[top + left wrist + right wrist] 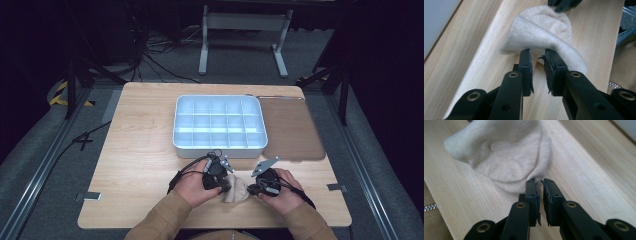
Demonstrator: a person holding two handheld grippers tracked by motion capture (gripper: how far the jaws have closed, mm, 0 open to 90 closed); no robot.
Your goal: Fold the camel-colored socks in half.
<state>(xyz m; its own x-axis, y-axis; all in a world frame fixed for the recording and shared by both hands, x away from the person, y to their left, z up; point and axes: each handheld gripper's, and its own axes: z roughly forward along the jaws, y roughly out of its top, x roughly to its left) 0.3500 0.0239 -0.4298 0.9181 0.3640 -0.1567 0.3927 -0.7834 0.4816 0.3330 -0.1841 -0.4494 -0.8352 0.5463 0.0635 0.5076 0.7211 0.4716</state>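
left gripper (537,56) fingers narrow, tips at the beige sock's (544,35) edge, grip unclear | right gripper (539,182) fingers narrow, pinching its hem | sock bunched on near counter (135,150) | white divided tray (219,145) far side

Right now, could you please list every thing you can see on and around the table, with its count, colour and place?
sock: one, beige, near table edge, between both tongs
organiser tray: one, white, many compartments, table middle
mat: one, brown, right of the tray
table: one, light wood
metal frame: one, grey, on floor behind table
cables: several, black, on floor behind table
left tongs: one, black, tips at sock's edge, small gap
right tongs: one, black, tips at sock's edge, narrow gap
sleeves: two, tan
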